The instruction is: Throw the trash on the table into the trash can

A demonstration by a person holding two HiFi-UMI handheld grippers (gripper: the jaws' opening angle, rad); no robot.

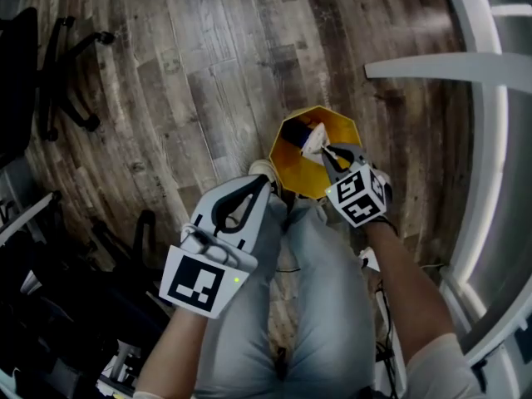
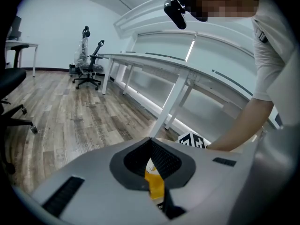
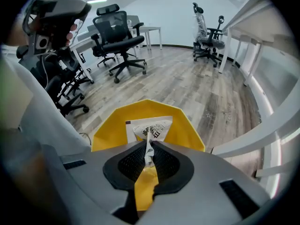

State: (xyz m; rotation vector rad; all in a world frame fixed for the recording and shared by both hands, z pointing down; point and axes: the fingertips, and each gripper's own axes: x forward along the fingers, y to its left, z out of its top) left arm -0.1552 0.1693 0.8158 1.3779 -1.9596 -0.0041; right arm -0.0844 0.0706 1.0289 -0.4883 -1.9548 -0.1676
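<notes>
- While the right gripper [image 1: 326,150] hangs over the yellow trash can [image 1: 287,163], we note its jaws clamped on a white printed wrapper [image 1: 314,140]. The wrapper sits above the can's open mouth, not yet inside.
- The right gripper view agrees. The pads pinch the wrapper's twisted neck, the printed end fans out ahead of the tips, and the yellow can wall [image 3: 110,125] stands right behind it.
- Left gripper [image 1: 263,181]: jaws together, tips meeting, and we can make out nothing held. It sits just beside the can's near edge, above the person's trouser leg [image 1: 307,306].
- In the left gripper view a yellow sliver shows through the slit between the pads. We read that as the can beyond, not a held item.
- The can stands on the wood-plank floor [image 1: 208,73], near a white table [image 1: 449,67] that shows only edge-on from the head view.
- Progress, as we judge it: pick-up and carry of this piece are done and only the release is left. With the wrapper over the mouth, opening the right jaws here should drop it in.
- Something dark [image 1: 301,131] lies inside the can, too small to name. It may be trash already binned.
- No view shows the tabletop, so we cannot tell whether more trash waits there.
</notes>
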